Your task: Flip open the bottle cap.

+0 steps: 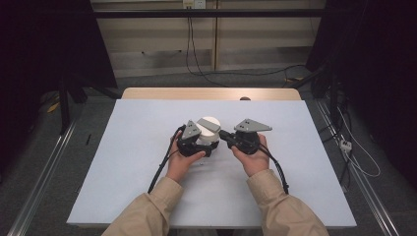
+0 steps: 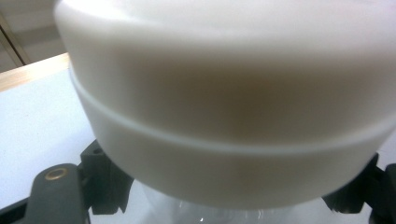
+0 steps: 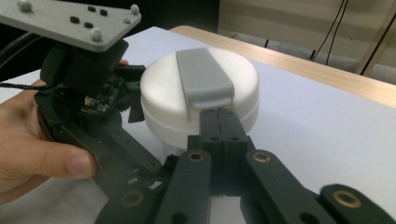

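The left gripper (image 1: 204, 146) clamps the clear jar (image 2: 224, 215) below its white lid (image 3: 198, 100), steadying it, while the right gripper (image 3: 219, 122), jaws clenched, pinches the grey flap (image 3: 204, 77) to lift it.

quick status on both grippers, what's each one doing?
Left gripper: closed around the clear jar under its white lid.
Right gripper: jaws shut, tips right at the lid's grey flap.
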Motion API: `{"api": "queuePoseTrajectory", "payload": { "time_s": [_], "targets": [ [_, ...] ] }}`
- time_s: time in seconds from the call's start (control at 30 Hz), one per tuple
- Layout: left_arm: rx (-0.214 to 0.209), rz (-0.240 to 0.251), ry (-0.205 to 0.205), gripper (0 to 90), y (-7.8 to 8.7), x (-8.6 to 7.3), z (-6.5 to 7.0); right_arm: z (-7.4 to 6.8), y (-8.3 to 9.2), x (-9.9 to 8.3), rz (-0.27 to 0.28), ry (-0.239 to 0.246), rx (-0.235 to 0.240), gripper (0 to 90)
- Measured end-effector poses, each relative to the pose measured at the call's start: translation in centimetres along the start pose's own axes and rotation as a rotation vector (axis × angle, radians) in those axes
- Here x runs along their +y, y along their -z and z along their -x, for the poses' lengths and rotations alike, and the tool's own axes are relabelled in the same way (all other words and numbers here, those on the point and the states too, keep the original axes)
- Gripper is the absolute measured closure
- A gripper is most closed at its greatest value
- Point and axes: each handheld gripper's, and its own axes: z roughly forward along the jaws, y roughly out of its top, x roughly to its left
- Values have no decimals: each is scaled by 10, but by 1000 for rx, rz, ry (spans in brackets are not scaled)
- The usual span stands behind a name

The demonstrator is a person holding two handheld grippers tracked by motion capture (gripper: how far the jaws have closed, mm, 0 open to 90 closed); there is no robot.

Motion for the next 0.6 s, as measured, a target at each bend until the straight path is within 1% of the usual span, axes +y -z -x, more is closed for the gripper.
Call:
{"api": "queuePoseTrajectory", "payload": {
  "time_s": [0.07,0.1,0.13,0.43,0.5,0.53,0.6],
  "targets": [
    [0,0,1,186,0,0,0,0,0,1,3,-1,2,900],
    [0,-1,-1,187,0,0,0,-1,0,4,5,8,3,900],
    [-2,0,6,187,0,0,0,-1,-1,6,6,8,2,900],
    [3,3,1,187,0,0,0,-3,-4,13,14,18,3,900],
    [0,4,7,187,0,0,0,-4,-6,15,15,22,3,900],
    [2,3,0,187,0,0,0,-4,-7,16,17,23,5,900],
    [-1,5,8,187,0,0,0,-3,-8,19,19,25,4,900]
  ]
}}
